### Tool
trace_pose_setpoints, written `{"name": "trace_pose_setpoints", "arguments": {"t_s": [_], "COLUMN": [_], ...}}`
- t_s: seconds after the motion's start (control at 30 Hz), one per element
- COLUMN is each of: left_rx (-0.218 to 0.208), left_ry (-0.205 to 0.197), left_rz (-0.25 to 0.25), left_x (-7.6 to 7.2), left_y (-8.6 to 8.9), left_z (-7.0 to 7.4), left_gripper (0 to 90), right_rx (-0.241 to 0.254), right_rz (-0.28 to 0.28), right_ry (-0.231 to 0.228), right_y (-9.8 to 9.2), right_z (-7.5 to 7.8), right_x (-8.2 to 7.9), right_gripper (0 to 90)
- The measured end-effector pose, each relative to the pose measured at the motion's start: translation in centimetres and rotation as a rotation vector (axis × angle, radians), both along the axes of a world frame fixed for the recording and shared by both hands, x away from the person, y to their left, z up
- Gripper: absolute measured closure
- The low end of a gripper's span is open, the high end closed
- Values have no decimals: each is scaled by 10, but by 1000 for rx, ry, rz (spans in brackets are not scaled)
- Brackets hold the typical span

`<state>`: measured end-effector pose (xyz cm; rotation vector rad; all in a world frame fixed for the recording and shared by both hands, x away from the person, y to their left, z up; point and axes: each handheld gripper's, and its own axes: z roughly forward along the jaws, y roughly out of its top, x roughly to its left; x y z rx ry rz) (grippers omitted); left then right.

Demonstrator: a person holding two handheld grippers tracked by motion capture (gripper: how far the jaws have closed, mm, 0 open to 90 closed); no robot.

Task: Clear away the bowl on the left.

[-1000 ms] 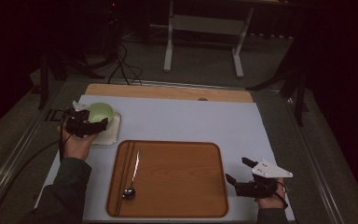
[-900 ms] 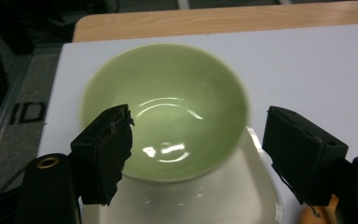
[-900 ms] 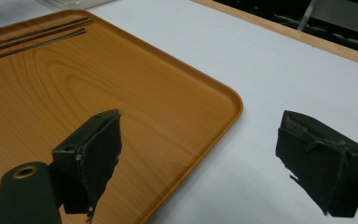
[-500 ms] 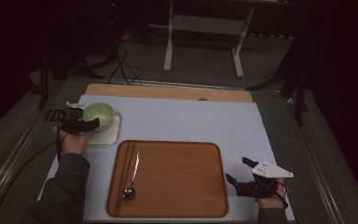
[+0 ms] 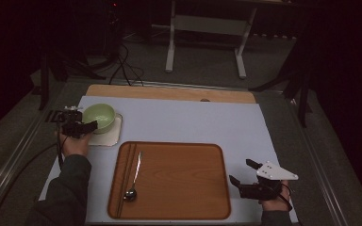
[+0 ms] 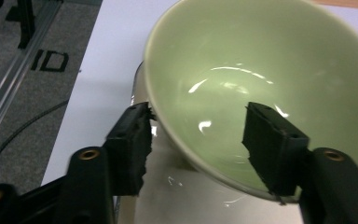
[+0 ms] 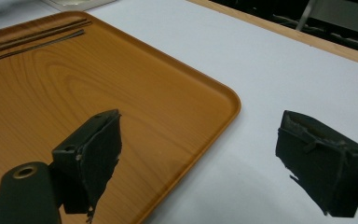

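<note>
Left tool (image 6: 198, 135) straddles green bowl (image 6: 261, 84) rim at far left, jaws just closing, not yet clamped. Right tool (image 5: 245, 176) idles, released. Next: firm pinch, then lift.

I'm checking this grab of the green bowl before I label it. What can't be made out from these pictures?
- Left claw on the green bowl: its jaws have just been closing astride the rim; whether both pads press isn't clear.
- Bowl's base and the white plate: hidden by the bowl.
- Spoon and chopsticks: too small and dim, high view.
</note>
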<state>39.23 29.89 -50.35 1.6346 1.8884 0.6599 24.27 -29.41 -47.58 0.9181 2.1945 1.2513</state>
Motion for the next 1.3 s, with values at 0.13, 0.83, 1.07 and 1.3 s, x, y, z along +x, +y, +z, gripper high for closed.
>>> {"name": "trace_pose_setpoints", "arguments": {"t_s": [0.13, 0.83, 1.07, 1.3], "left_rx": [-66, -264, -309, -348], "left_ry": [10, 24, 18, 2], "left_rz": [19, 4, 5, 37], "left_x": [-2, -6, -7, -8], "left_y": [5, 16, 17, 18], "left_z": [-8, -17, -16, -16], "left_gripper": [505, 810, 842, 841], "right_rx": [0, -2, -1, 0], "right_rz": [-3, 0, 1, -2], "right_ry": [0, -1, 0, 1], "right_y": [0, -1, -1, -1], "right_z": [0, 0, 0, 0], "right_x": [0, -1, -1, -1], "right_gripper": [138, 139, 139, 139]}}
